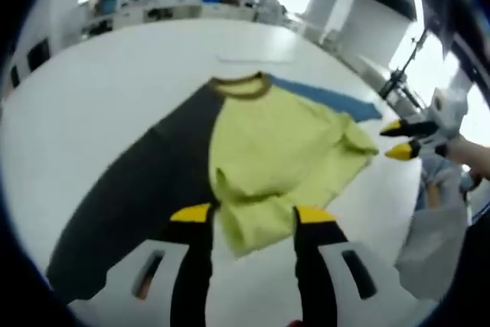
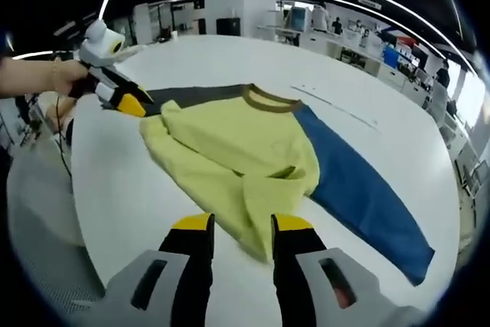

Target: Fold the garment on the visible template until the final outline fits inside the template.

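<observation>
Count: one shirt [image 1: 268, 151], two grippers, one white counter [image 1: 115, 89].
Shirt: yellow-green body with an olive collar [image 1: 243, 86], one dark grey sleeve [image 1: 145, 189] and one blue sleeve [image 2: 360, 189]; it lies on the counter with its body bunched and partly folded over.
Left gripper [image 1: 253, 216]: in the left gripper view its yellow-tipped black jaws stand apart, released, with the rumpled lower edge of the yellow cloth lying between the tips; I cannot tell whether they touch it. The dark sleeve runs off to the left of the jaws.
Right gripper [image 2: 241, 223]: in the right gripper view its jaws are likewise spread and hold nothing, and a folded corner of the yellow cloth reaches in between the tips. The blue sleeve stretches away to the right of them.
Other views: the left gripper also appears at the left of the right gripper view, held in a hand [image 2: 65, 76], tips near the dark sleeve; the right gripper appears at the right of the left gripper view, just beyond the shirt's edge.
Writing: none legible on shirt or counter.
Room: benches and strip lights behind, blurred.
</observation>
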